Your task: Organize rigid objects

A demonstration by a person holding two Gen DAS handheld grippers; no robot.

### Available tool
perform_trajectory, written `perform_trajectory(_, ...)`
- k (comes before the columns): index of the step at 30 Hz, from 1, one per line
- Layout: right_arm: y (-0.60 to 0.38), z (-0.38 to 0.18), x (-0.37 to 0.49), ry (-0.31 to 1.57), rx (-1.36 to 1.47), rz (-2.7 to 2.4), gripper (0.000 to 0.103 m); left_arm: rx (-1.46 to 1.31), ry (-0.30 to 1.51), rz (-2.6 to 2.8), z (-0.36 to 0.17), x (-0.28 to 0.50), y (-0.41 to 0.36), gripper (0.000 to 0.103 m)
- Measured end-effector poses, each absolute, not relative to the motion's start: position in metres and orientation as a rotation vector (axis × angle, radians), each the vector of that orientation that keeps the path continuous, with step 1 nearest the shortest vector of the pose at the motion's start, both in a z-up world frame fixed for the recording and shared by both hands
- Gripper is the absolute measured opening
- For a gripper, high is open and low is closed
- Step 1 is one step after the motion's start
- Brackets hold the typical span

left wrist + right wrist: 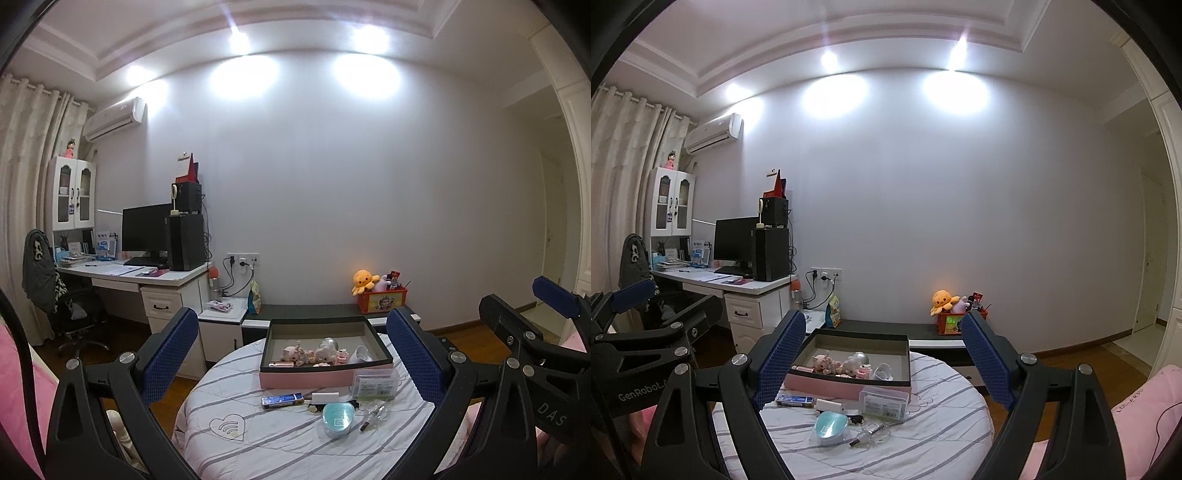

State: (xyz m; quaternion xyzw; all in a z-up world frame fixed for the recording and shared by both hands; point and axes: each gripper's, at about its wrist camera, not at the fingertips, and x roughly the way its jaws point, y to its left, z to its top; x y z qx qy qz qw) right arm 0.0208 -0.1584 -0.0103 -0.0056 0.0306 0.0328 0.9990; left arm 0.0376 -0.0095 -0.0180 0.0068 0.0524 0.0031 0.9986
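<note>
1. Clearly, this is the approach step: both grippers hang above the round worktop (pixel 229 454) with its striped cloth, and neither touches anything.
2. The left gripper (pixel 291 354) has its jaws spread wide with nothing between them; the right gripper (pixel 882 358) is likewise spread wide and carries nothing.
3. Straight ahead of both grippers, beyond the loose items, sits the pink box (pixel 325 376) with a dark rim. It already holds some small figurines (pixel 314 352) and other bits too small to name.
4. Nearer the grippers, below the jaws in each view, the loose things lie close together: a blue packet (pixel 282 401), a small white block (pixel 325 398), a round teal tin (pixel 338 419), a clear plastic case (pixel 375 384) just beside the box's near wall, and a clear glassy piece (pixel 376 411).
5. My judgement: part of the sorting is done and these loose pieces remain.
6. The next move likely calls for lowering one gripper over a single piece. The teal tin lies nearest. The jaws should straddle it without nudging its neighbours, which sit close by.
</note>
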Motion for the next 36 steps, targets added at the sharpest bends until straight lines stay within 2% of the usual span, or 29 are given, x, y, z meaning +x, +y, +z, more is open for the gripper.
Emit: perform_trajectory(36,-0.1569,-0.0119,0.0239,0.088,-0.011,0.060,0.088,0.023,0.123,0.018,-0.0183,0.0373,-0.0095,0.103)
